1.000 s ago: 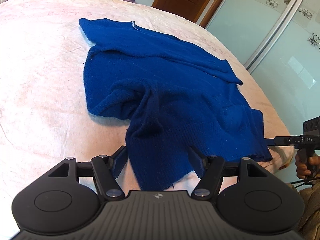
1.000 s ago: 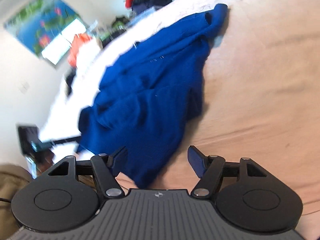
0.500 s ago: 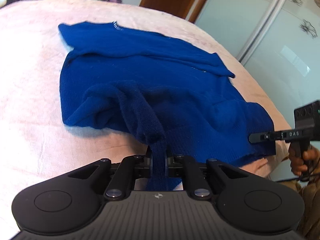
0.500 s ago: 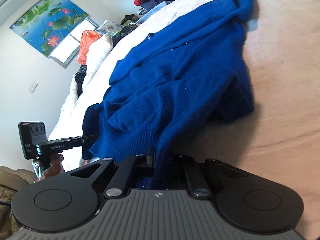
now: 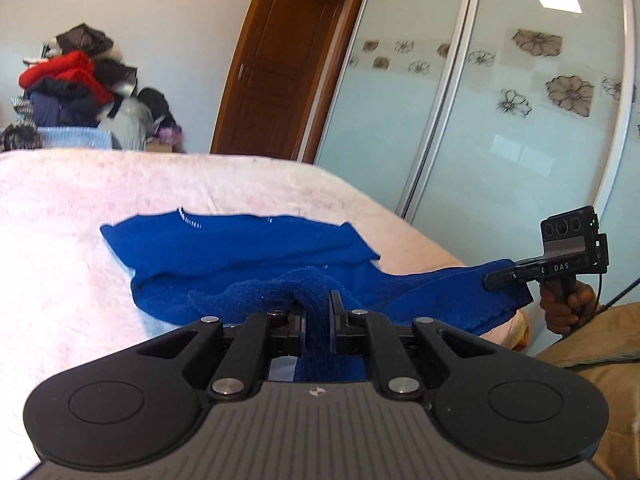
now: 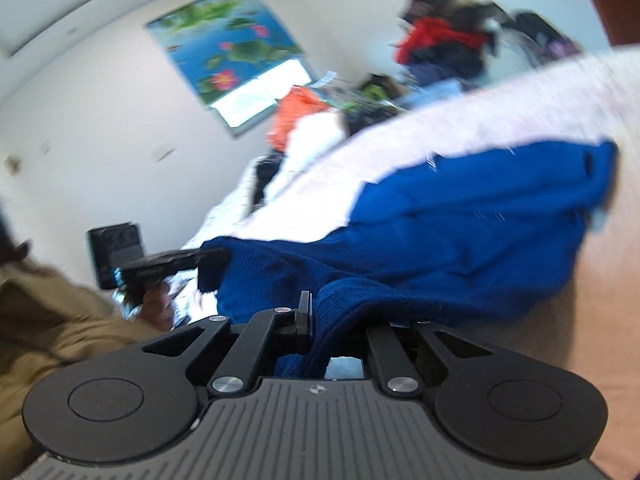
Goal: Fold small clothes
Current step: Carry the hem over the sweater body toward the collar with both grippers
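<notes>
A blue knit sweater (image 5: 248, 248) lies on the pink bed cover (image 5: 60, 240), its near hem lifted. My left gripper (image 5: 318, 308) is shut on a bunched part of the hem. My right gripper (image 6: 320, 312) is shut on the other hem corner; it also shows in the left wrist view (image 5: 504, 278) at the right, holding that corner up. The sweater (image 6: 480, 232) shows blurred in the right wrist view, and the left gripper (image 6: 208, 260) shows there too, clamped on the cloth edge.
A pile of clothes (image 5: 76, 80) stands beyond the far end of the bed. A wooden door (image 5: 276, 68) and sliding glass wardrobe doors (image 5: 500, 120) are at the right. The bed's near right edge (image 5: 504, 328) drops off by the person's tan trousers (image 5: 600, 336).
Both grippers shut on the sweater's near hem and then lifted it; the views tilted up from looking down on the bed to looking level across it.
</notes>
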The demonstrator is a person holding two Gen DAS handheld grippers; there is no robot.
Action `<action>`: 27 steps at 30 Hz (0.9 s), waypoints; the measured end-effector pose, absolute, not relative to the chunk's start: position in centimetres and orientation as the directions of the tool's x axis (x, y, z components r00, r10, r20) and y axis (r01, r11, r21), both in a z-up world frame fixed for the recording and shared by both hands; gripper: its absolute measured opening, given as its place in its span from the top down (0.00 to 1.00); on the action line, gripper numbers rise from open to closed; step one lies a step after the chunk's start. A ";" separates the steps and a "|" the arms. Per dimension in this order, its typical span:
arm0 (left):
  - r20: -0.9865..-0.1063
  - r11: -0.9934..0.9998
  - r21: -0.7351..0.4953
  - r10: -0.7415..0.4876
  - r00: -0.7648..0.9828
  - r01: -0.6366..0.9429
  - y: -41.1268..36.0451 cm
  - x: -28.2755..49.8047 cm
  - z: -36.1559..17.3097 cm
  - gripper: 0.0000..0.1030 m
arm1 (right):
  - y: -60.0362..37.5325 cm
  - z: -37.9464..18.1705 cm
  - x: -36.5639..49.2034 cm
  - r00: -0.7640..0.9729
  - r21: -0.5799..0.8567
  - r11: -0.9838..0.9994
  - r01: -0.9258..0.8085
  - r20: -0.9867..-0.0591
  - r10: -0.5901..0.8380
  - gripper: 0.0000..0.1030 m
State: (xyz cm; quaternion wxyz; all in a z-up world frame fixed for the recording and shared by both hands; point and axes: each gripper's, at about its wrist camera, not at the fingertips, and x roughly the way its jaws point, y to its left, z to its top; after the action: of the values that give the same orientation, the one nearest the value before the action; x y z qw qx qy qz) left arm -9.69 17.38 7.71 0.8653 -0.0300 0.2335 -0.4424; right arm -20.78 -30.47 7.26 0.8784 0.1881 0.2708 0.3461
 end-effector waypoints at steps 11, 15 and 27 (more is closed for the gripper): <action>-0.496 0.723 -0.248 -0.666 0.557 0.645 13.9 -5.0 6.8 0.91 | -31.5 4.9 -16.9 0.656 0.576 0.735 -0.357 -0.406 0.636 0.89; -0.533 0.798 -0.173 -0.568 0.626 0.577 11.6 -3.3 7.1 0.90 | -31.5 4.9 -14.8 0.709 0.560 0.775 -0.293 -0.417 0.569 0.89; -0.675 0.919 0.077 -0.236 0.698 0.386 4.8 0.4 5.1 0.90 | -27.7 4.0 -9.4 0.786 0.362 0.918 -0.163 -0.515 0.343 0.89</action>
State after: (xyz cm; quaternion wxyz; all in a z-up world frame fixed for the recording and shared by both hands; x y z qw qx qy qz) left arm 0.40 4.82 5.07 0.9153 0.1070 0.3491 -0.1700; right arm -9.40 -27.68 3.95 0.9327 0.1510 0.2981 0.1354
